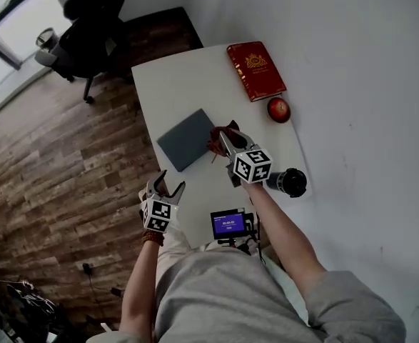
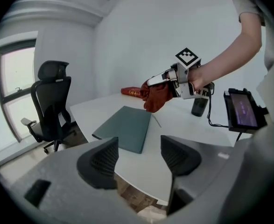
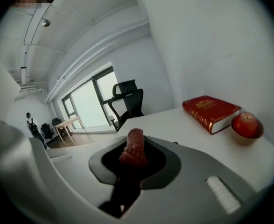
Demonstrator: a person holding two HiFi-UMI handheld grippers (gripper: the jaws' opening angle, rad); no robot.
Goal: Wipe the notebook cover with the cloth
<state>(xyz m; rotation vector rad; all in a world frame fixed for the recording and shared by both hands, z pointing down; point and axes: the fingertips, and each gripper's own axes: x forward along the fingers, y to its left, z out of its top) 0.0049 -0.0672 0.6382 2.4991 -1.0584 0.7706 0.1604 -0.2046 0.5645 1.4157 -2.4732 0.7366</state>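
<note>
A grey-green notebook point(image 1: 188, 139) lies closed on the white table point(image 1: 173, 84). My right gripper point(image 1: 225, 137) is shut on a dark red cloth point(image 1: 215, 143), which hangs bunched just above the notebook's right edge. In the right gripper view the cloth point(image 3: 135, 143) fills the gap of the right gripper point(image 3: 134, 158). In the left gripper view, the cloth point(image 2: 158, 94) dangles beyond the notebook point(image 2: 125, 128). My left gripper point(image 1: 168, 186) hovers at the table's near left edge, jaws open with nothing between them, and the left gripper point(image 2: 139, 155) points toward the notebook.
A red hardcover book point(image 1: 255, 70) and an apple point(image 1: 278, 109) sit at the far right of the table. A black bottle point(image 1: 291, 182) and a small screen on a stand point(image 1: 228, 224) are near me. An office chair point(image 1: 88, 41) stands on the wood floor beyond the table.
</note>
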